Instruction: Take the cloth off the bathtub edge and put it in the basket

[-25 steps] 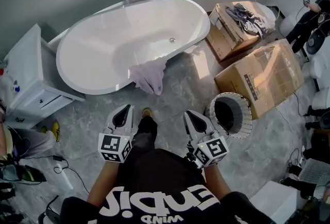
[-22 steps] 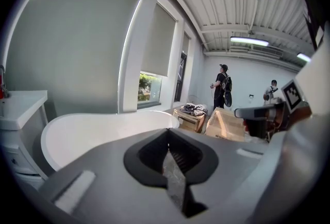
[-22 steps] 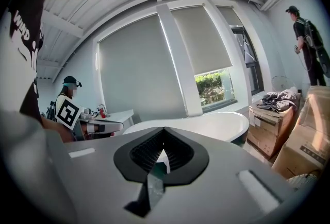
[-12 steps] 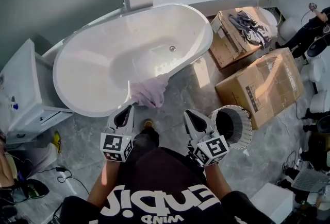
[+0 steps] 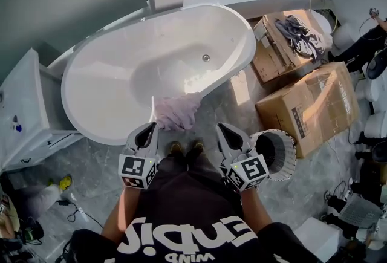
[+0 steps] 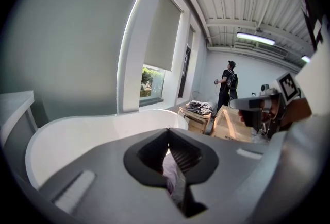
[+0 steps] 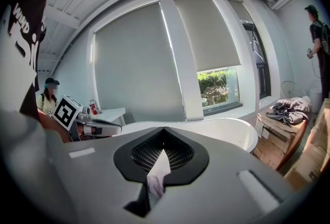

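basket [image 5: 283, 142] partly behind right claw [image 5: 224, 130], cabinet [image 5: 24, 107] cut by left edge

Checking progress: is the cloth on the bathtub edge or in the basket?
On the edge: cloth drapes over the bathtub rim.

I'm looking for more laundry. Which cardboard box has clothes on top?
The far cardboard box carries a heap of grey clothes. The near cardboard box, beside the basket, has a bare top.

White bathtub [image 5: 115, 89]. Pale lilac cloth [image 5: 176, 112]. Grey floor [image 5: 97, 162] with pale marble veining. Tan cardboard boxes [image 5: 314, 104]. Basket [image 5: 289, 166], white ribbed outside, dark inside. Grey left claw [image 5: 147, 132] and right claw [image 5: 226, 133], each with black-and-white square markers.
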Tool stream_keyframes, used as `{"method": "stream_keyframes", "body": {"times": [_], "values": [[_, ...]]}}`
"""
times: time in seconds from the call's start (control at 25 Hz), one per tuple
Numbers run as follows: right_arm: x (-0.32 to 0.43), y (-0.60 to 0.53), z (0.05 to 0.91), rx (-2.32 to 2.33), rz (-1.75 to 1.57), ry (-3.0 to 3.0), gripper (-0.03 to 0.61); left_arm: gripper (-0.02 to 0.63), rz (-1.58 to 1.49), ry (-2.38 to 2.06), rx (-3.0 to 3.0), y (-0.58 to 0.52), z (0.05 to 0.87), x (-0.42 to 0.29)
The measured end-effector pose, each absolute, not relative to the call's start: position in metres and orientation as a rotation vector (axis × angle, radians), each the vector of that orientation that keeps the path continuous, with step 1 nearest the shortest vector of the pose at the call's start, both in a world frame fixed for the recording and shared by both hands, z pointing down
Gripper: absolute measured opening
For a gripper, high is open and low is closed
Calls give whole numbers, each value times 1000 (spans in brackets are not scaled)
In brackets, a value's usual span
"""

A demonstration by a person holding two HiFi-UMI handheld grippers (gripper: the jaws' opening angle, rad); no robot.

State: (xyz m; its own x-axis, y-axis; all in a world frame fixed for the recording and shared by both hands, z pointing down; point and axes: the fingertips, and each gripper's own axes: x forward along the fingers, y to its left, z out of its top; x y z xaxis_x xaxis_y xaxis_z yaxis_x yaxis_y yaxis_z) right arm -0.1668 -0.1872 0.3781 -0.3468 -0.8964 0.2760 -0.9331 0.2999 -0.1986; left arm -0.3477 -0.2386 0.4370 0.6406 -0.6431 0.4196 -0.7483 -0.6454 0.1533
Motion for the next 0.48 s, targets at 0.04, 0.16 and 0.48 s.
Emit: {"method": "stream_keyframes", "body": {"times": [0.04, 0.16, 0.48], "values": [[-166, -191, 380, 1714, 500, -2446, 9, -6, 478, -1121, 2546, -241, 437, -345], [-166, -202, 385, 1666, 509, -2471, 9, -6, 479, -1148, 2533, -248, 438, -340], [-167, -229, 406, 1568, 550, -2497, 9, -6, 484, -1202, 2497, -265, 447, -333]]}}
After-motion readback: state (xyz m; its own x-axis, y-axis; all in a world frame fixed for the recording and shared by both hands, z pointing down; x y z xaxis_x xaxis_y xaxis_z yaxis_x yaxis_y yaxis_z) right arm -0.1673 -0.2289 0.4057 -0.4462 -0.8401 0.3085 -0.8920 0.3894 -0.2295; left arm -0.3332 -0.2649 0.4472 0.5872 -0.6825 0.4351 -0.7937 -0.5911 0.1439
